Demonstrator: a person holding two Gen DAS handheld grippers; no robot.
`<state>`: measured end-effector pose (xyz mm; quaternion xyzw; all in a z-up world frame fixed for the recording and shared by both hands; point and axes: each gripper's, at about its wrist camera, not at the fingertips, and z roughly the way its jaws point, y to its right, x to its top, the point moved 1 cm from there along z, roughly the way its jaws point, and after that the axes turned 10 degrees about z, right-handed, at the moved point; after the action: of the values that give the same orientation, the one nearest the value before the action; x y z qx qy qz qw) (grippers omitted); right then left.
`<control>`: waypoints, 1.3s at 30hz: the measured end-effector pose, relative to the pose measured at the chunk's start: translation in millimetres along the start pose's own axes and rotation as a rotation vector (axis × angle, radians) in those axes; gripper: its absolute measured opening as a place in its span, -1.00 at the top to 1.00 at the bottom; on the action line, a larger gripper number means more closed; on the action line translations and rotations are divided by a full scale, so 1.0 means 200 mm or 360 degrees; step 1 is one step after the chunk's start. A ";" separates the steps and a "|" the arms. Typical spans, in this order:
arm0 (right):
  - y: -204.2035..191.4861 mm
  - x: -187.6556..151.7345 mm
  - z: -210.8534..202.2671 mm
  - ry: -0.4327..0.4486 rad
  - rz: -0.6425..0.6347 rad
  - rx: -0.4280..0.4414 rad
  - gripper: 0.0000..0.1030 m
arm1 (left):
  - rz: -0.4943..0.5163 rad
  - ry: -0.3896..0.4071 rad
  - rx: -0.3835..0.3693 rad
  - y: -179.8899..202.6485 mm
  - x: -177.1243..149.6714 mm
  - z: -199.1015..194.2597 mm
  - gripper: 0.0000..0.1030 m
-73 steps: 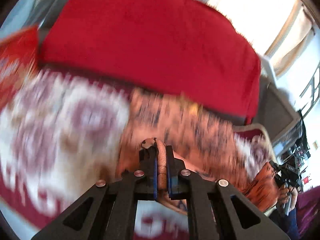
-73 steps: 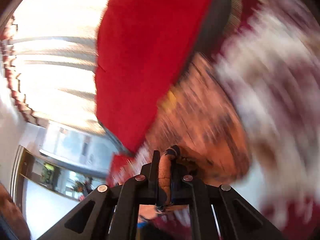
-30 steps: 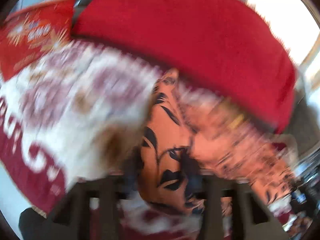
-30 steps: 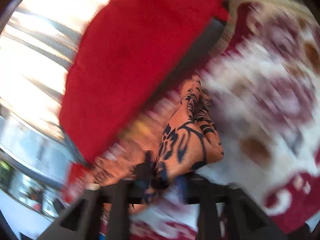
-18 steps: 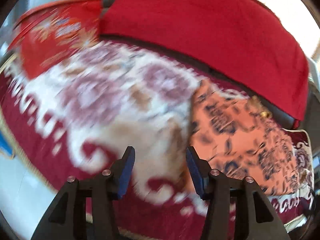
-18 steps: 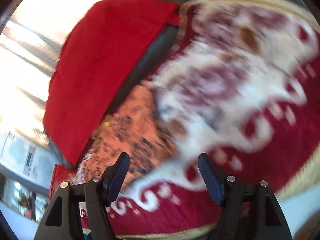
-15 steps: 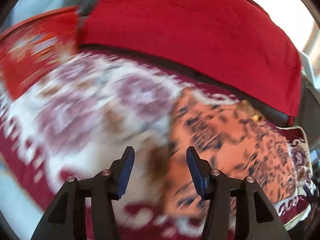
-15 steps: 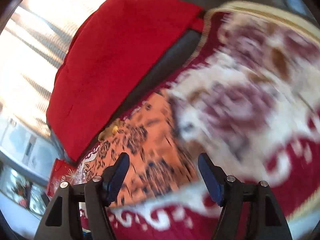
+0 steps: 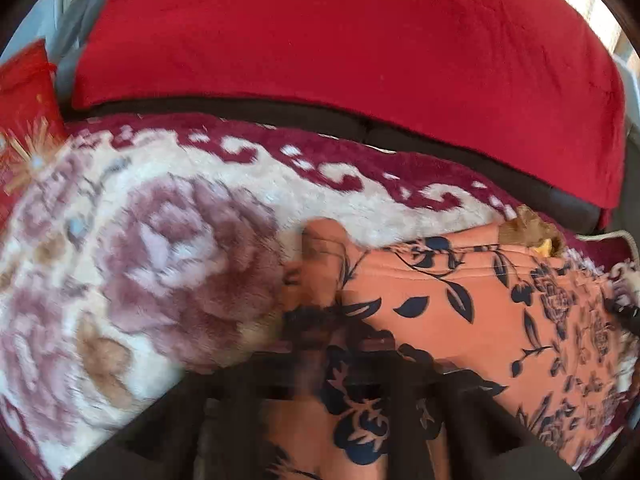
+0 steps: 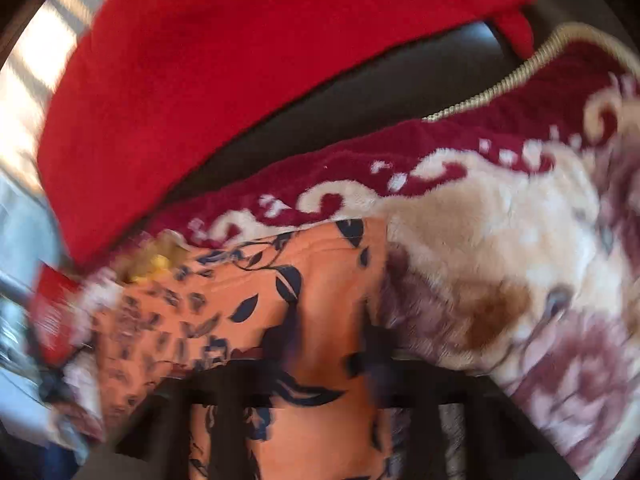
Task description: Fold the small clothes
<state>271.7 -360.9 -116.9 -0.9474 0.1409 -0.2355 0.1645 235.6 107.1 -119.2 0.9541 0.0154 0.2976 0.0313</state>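
Both views motion-blurred. Orange floral garment (image 9: 500, 312) lies on the plush patterned blanket (image 9: 168, 248), below the red cushion (image 9: 340, 48). Left gripper (image 9: 340, 392) and right gripper (image 10: 328, 380) are low over the cloth, which drapes across their fingers; jaw state cannot be determined for either.

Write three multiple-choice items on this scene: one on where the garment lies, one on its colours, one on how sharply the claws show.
1. The orange garment lies on:
A. a floral blanket
B. a wooden floor
C. a metal rack

2. Its print is:
A. white dots
B. dark navy leaves and flowers
C. green stripes

3. The left claw and right claw look:
A. crisp
B. motion-blurred, with cloth in front
C. out of frame

Answers:
A, the floral blanket shows around the garment.
B, dark leaves on orange.
B, the jaws are smeared in both views.
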 end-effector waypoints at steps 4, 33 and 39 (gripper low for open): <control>-0.06 0.02 -0.08 0.0192 -0.0109 -0.0138 0.86 | -0.0025 0.0149 0.0058 -0.02 0.00 -0.08 0.91; 0.01 -0.47 -0.34 0.0005 0.0324 0.0685 -0.64 | 0.0058 0.0097 0.0256 0.27 -0.33 -0.61 -0.28; 0.09 -0.48 -0.23 0.0000 0.0384 0.0333 -0.63 | 0.0065 0.0088 0.0245 0.31 -0.37 -0.64 -0.28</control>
<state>162.8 -355.5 -123.5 -0.9013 0.2283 -0.2274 0.2895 103.3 47.5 -52.3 0.9451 0.0197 0.3224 -0.0486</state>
